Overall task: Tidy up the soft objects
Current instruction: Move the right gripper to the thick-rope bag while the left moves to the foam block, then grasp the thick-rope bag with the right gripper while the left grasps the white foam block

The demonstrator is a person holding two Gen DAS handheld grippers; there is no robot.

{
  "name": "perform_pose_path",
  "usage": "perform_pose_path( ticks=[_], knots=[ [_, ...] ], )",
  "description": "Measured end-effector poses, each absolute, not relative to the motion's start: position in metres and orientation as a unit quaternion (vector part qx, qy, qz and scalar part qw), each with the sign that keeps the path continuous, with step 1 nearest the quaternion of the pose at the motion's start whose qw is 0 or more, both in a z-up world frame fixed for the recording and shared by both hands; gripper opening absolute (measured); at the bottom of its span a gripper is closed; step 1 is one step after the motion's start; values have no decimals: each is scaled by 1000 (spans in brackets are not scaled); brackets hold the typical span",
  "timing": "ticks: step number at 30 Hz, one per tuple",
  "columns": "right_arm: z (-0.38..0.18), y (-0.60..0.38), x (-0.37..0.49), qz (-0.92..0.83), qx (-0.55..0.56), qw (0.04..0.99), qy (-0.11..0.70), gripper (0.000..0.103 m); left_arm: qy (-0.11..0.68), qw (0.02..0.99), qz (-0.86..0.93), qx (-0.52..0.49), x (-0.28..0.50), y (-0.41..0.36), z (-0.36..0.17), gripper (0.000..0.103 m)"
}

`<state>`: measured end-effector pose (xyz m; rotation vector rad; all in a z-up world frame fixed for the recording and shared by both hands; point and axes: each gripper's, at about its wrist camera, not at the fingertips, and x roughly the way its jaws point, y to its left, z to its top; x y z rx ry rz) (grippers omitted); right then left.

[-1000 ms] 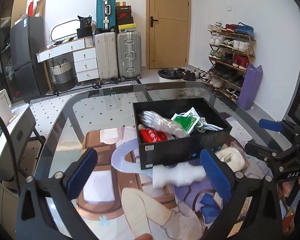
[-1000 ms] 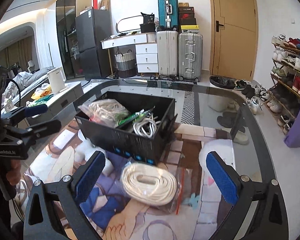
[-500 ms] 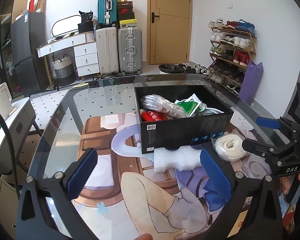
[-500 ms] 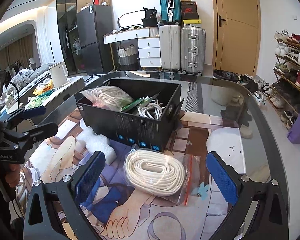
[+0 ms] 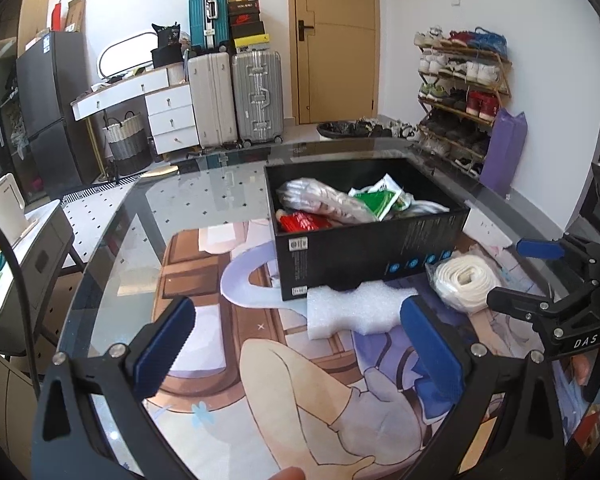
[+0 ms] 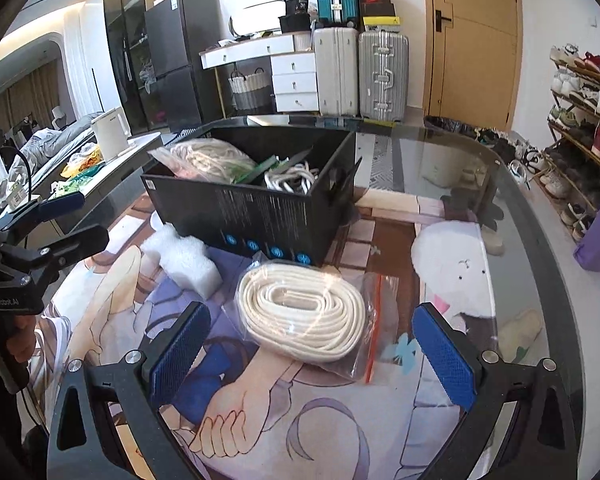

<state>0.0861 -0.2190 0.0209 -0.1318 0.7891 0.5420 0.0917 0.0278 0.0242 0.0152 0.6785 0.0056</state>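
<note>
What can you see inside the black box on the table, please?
The black box holds a bagged pale rope, a green packet, a red packet and loose white cord. Anything beneath them is covered.

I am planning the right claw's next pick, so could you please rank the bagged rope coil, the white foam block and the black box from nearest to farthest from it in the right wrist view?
1. Bagged rope coil, directly ahead.
2. White foam block, ahead-left.
3. Black box, behind both.

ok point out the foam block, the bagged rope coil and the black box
foam block (image 5: 354,310), left wrist view, middle of its top face
rope coil (image 6: 302,310), right wrist view, on the coiled strands at the left side
black box (image 6: 256,210), right wrist view, near side wall
</note>
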Motion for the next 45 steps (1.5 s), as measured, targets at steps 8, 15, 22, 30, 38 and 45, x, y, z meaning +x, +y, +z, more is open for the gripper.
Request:
perform_pose_path(
  ticks=[8,15,22,30,38,45],
  knots=[
    [7,-209,93,256,-73,868,419,102,363,931,-6,25,98,20,10,103],
    [0,-204,101,258,-69,860,436,102,374,927,-13,24,100,19,6,103],
    [-3,-195,110,256,-70,857,442,102,379,925,-15,24,100,18,3,103],
    [-5,-185,114,255,-81,855,445,102,385,923,-18,23,102,16,-1,103],
    [-10,-175,119,251,-102,851,449,102,391,920,-18,25,106,11,-4,103],
    [-15,-167,124,243,-112,849,455,102,396,918,-18,27,112,9,-5,103]
  ],
)
